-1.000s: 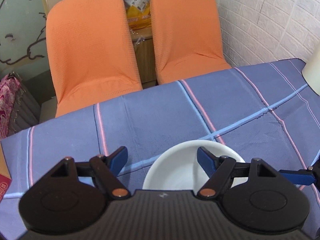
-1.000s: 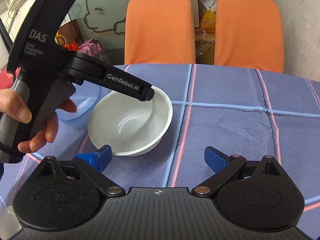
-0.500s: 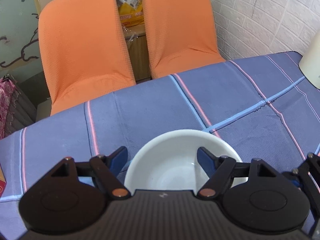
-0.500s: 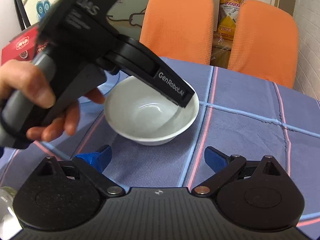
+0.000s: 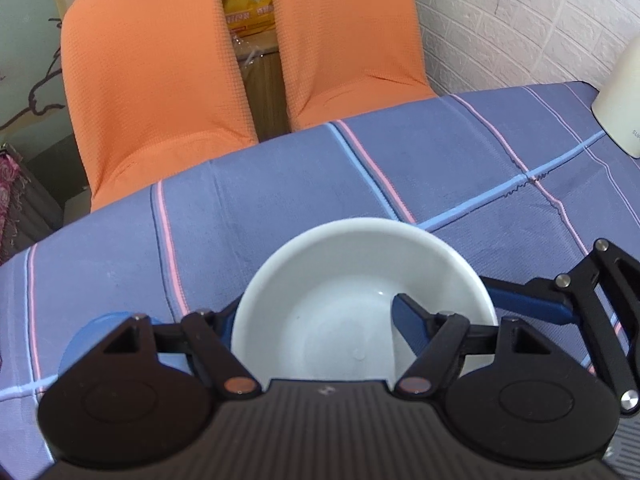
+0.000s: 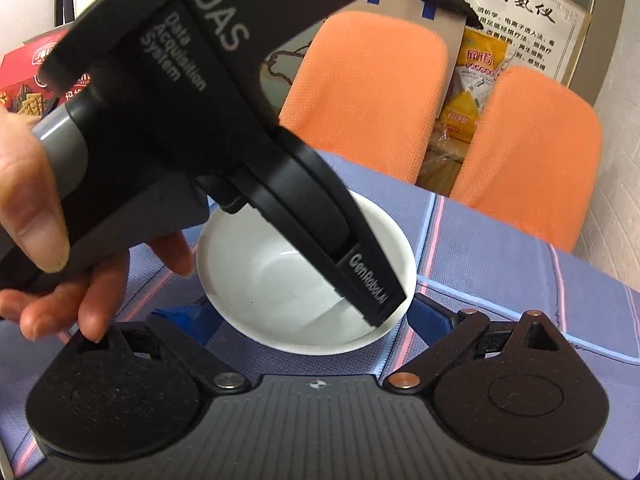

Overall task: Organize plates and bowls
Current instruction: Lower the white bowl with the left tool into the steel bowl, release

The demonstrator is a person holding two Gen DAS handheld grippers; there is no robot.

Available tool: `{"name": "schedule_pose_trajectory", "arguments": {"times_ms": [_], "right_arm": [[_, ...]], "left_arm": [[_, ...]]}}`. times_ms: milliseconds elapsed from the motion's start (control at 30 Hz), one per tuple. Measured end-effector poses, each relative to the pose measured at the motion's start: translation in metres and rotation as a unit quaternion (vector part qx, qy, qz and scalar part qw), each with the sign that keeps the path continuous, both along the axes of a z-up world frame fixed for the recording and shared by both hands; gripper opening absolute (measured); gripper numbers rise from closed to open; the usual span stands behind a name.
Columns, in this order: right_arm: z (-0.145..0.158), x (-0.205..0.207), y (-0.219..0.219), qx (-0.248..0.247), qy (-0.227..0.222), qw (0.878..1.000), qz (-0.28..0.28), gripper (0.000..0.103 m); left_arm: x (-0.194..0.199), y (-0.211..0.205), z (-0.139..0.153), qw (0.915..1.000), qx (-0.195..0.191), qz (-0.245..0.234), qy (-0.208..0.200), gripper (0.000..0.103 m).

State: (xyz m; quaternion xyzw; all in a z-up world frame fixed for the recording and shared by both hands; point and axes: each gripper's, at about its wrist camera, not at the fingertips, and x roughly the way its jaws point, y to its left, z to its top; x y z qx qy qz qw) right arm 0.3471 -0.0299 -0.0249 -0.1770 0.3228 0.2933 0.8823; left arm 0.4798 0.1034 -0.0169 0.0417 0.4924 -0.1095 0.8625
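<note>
On the blue striped tablecloth (image 5: 280, 184), near the orange chairs (image 5: 160, 80) | a plain white bowl (image 5: 340, 300) is seen, glossy, upright | left gripper (image 5: 312, 320) is spread wide astride the bowl's rim, one finger inside | right gripper (image 6: 316, 316) is held released just beside the bowl.

The left claw (image 5: 312, 316) has pushed forward around the white bowl (image 5: 360, 300), while the right claw (image 6: 304, 312) closed in alongside.
</note>
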Motion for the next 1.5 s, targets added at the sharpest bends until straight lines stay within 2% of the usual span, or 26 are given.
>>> {"name": "schedule_pose_trajectory", "arguments": {"times_ms": [133,400,633,800,933,1267,1500], "right_arm": [[0.005,-0.002,-0.002,0.006,-0.003,1.000,0.006,0.085],[0.011,0.003,0.000,0.005,0.001,1.000,0.006,0.085],[0.028,-0.004,-0.007,0.002,-0.014,1.000,0.007,0.085],[0.052,-0.038,-0.024,0.002,-0.040,0.999,0.009,0.085],[0.063,-0.080,-0.049,0.003,-0.053,0.999,0.009,0.085],[0.056,-0.177,-0.103,-0.004,-0.045,0.999,-0.023,0.087],[0.039,-0.202,-0.117,0.002,-0.038,0.999,-0.035,0.087]], "left_arm": [[-0.001,0.001,0.000,0.9999,-0.011,0.000,0.002,0.075],[-0.012,-0.004,0.004,1.0000,-0.004,0.000,-0.007,0.076],[-0.041,-0.015,0.031,0.9994,-0.011,-0.006,-0.033,0.076],[-0.089,-0.032,0.058,0.9979,-0.025,-0.009,-0.058,0.075],[-0.138,-0.060,0.063,0.9974,-0.036,-0.017,-0.060,0.075],[-0.237,-0.122,0.048,0.9954,-0.060,-0.059,-0.045,0.075],[-0.256,-0.140,0.030,0.9955,-0.043,-0.074,-0.042,0.076]]}}
